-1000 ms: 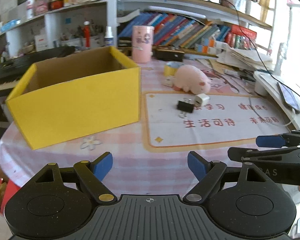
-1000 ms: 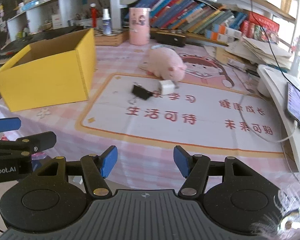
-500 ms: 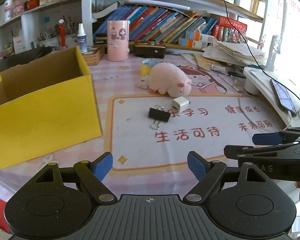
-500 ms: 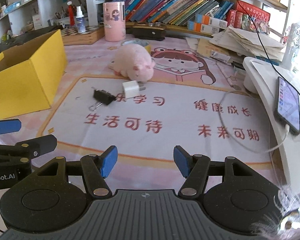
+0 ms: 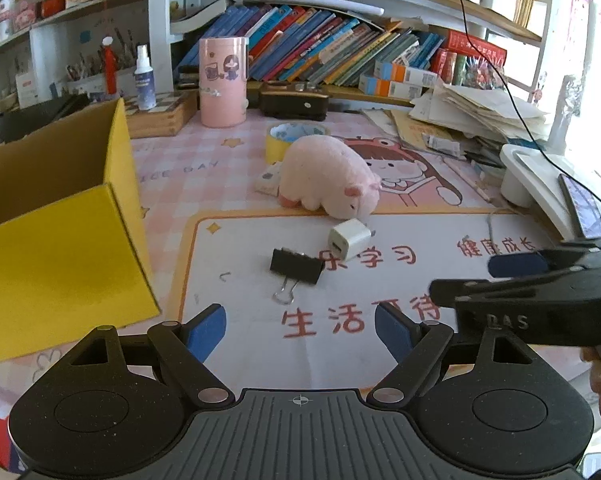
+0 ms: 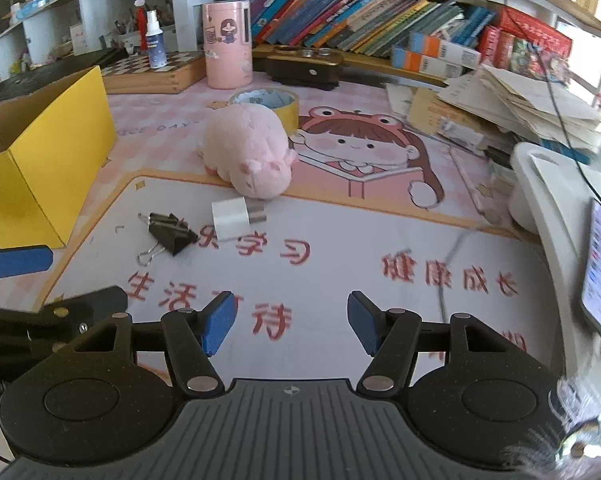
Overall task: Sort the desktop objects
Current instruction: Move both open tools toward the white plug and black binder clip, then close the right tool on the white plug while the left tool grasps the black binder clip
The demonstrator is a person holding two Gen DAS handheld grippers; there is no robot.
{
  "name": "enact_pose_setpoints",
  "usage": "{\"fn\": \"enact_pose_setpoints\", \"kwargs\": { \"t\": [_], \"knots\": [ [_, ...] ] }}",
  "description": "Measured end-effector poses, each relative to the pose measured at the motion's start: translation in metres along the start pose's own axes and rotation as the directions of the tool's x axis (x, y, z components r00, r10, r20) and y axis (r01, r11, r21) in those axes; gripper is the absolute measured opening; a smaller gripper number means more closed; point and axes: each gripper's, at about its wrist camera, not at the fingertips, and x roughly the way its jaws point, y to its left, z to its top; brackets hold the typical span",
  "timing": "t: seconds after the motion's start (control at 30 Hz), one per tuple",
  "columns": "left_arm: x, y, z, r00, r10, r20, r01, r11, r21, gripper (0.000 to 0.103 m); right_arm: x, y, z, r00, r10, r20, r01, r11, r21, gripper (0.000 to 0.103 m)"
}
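Binder clip [image 5: 296,266] lies ahead of the left claw [image 5: 300,330], whose blue pads stand spread and empty; its long axis runs across the line of approach, wire handle trailing toward the claw. Right claw [image 6: 290,326], also spread and empty, sees the clip up and to its left, so the left is judged nearer. Beyond: white charger [image 5: 349,239], plush pig [image 5: 326,176], yellow box [image 5: 60,248] at left on the counter.

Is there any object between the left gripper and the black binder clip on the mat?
Nothing visible. The left gripper is open and empty, and only bare white desk mat lies between it and the black metal binder clip. The white cube charger sits beyond the clip.
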Motion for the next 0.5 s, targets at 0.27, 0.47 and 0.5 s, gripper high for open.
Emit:
{"fn": "enact_pose_setpoints", "kwargs": {
  "t": [0.27, 0.47, 0.5],
  "knots": [
    [0.012, -0.005, 0.01, 0.999, 0.044, -0.022, -0.044, 0.999, 0.003, 0.084, 0.031, -0.002, 0.025, 0.997, 0.082, -0.009, -0.082, 0.996, -0.042, 0.06],
    [0.016, -0.006, 0.015, 0.996, 0.082, -0.039, -0.082, 0.997, 0.003, 0.084, 0.053, 0.007, 0.043, 0.987, 0.159, -0.011, -0.16, 0.982, -0.104, 0.06],
    [0.017, -0.006, 0.016, 0.995, 0.088, -0.043, -0.088, 0.996, 0.0, 0.084, 0.057, 0.008, 0.045, 0.986, 0.167, -0.013, -0.167, 0.98, -0.112, 0.06]
  ]
}}
